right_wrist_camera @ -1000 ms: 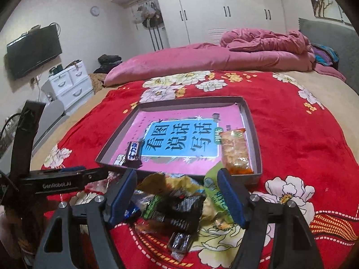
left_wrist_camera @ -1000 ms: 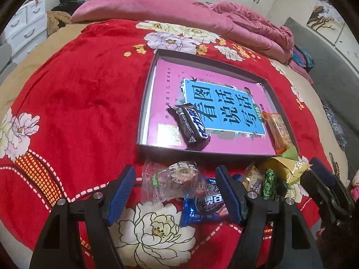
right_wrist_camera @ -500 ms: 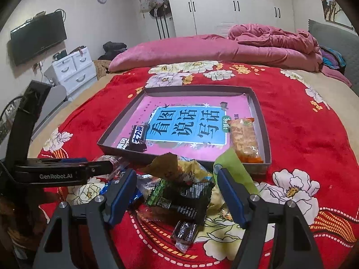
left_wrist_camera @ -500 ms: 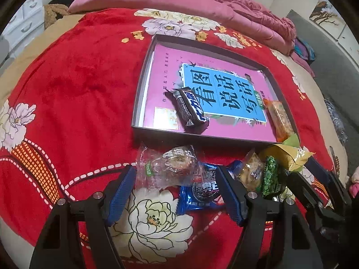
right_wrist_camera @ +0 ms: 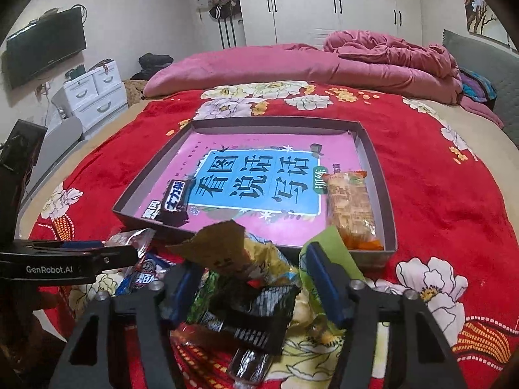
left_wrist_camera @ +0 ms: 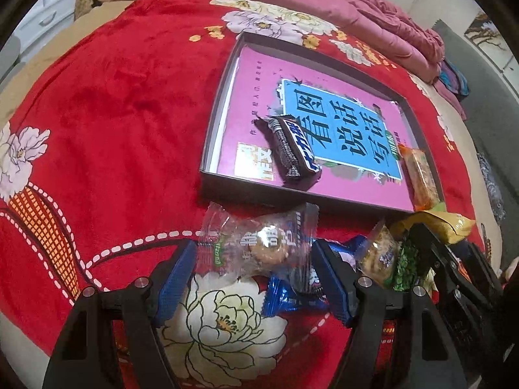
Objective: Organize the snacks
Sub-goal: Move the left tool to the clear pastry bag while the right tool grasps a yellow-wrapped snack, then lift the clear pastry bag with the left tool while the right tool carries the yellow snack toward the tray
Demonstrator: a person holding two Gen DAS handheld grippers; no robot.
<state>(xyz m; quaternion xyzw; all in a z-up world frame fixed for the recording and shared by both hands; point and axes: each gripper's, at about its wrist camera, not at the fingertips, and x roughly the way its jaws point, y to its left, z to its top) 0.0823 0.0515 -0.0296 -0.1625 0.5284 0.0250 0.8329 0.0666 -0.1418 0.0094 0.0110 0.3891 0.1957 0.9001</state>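
On the red flowered blanket (left_wrist_camera: 113, 103) lies a shallow grey box (right_wrist_camera: 373, 159) with a pink and blue book (right_wrist_camera: 259, 181) flat inside it. A dark chocolate bar (left_wrist_camera: 292, 149) rests near the box's near left corner and an orange biscuit pack (right_wrist_camera: 352, 207) lies along its right wall. The other snacks sit in a loose heap just in front of the box's near wall.

The left gripper (left_wrist_camera: 256, 275) points steeply down at the left end of the heap, its blue-padded jaws apart. A clear-wrapped round pastry (left_wrist_camera: 262, 243) and a blue cookie packet (left_wrist_camera: 292, 295) lie between them; the pads sit at the wrapper's edges with no visible squeeze.

The right gripper (right_wrist_camera: 249, 285) tilts down over the right end of the heap. Its jaws have just been closing, with a black wrapper (right_wrist_camera: 256, 314), a green packet (right_wrist_camera: 204, 295) and a crumpled yellow bag (right_wrist_camera: 240, 256) between them. Whether the pads press on any of these I cannot tell
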